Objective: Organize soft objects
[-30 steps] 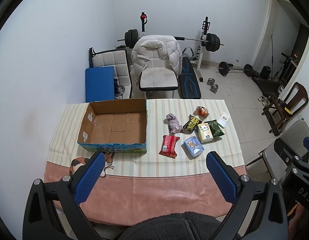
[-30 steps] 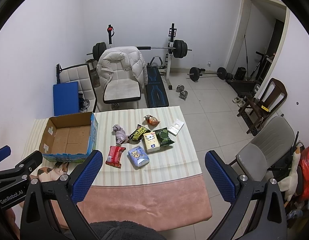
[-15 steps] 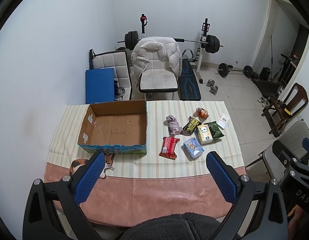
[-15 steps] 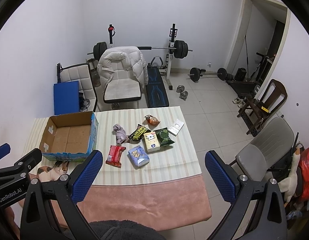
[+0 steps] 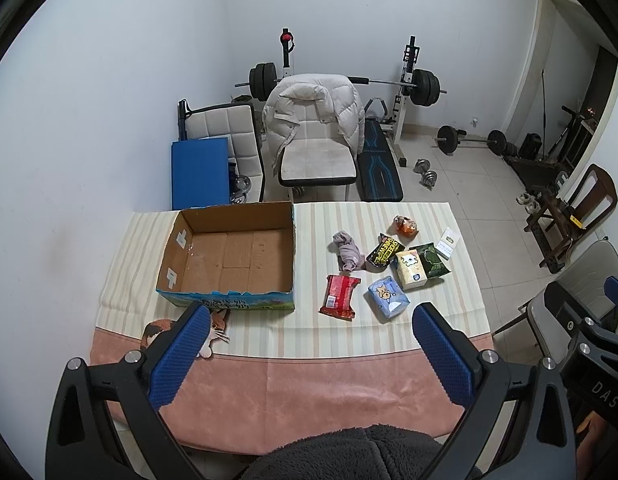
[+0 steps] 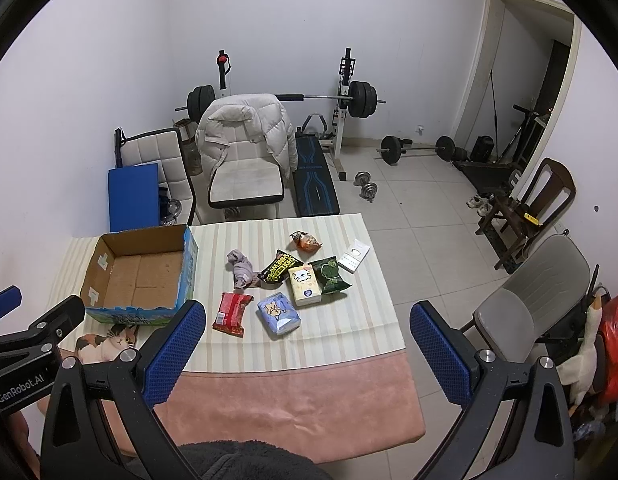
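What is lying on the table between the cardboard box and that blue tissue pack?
Only the red snack packet, lying flat on the striped cloth, apart from the cardboard box and blue tissue pack. Both views show it.

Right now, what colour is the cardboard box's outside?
Blue printed outside, plain brown inside; the cardboard box shows its blue side best in the right wrist view.

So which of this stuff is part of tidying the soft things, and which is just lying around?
For the job:
cardboard box, empty
grey cloth
red packet
blue tissue pack
cream tissue pack
snack bags
left gripper and right gripper, both open

Just lying about:
white jacket on a chair
barbell
blue mat
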`<state>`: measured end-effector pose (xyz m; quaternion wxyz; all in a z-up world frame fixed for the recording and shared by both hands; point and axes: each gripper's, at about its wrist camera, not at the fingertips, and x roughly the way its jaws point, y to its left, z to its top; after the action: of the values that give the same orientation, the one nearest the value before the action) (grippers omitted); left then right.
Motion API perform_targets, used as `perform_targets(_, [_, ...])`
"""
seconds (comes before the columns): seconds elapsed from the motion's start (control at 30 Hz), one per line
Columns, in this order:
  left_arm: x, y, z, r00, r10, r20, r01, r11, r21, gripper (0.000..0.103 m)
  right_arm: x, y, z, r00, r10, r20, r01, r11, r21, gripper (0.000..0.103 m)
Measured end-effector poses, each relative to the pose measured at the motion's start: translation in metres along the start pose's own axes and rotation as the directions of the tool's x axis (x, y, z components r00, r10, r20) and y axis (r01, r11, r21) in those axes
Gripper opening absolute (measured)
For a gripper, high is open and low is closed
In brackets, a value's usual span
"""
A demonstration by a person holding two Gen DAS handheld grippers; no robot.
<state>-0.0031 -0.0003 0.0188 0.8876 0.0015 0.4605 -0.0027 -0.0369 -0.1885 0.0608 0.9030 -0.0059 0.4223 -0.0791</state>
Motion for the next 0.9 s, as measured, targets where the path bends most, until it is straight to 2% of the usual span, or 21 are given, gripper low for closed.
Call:
perform_targets(0.33, [0.009,-0.003,0.004,1.0,-0.007,-0.026,0.007,1.0,0.006,0.103,0.009,0.003,0.001,1.0,0.001,-0.022,-0.001,1.0,0.013,0.103])
perform_targets(0.47, [0.034,-0.009,0.012,0.999,-0.005,-0.051,0.006,1.0,0.018,0.103,0.027,0.002,0.002,0.999,0.007,-0.048,-0.005,0.999,0.034,0.103])
perform_targets(0.6, [0.082,-0.022,0.023,0.995,0.0,-0.102,0.007,0.997,0.07,0.103,0.069,-0.013,0.002,0.993,0.049,-0.107,-0.041,0.996,0.08,0.103])
perform_targets(0.73, [0.154,-0.033,0.036,0.974,-0.019,-0.228,0.046,0.992,0.116,0.103,0.142,-0.024,0.001,0.974,0.088,-0.209,-0.067,0.992,0.108,0.103])
perform_targets(0.9, [0.261,-0.051,0.048,0.917,-0.036,-0.396,0.101,0.984,0.145,0.103,0.253,-0.03,0.001,0.93,0.148,-0.338,-0.114,0.986,0.119,0.103])
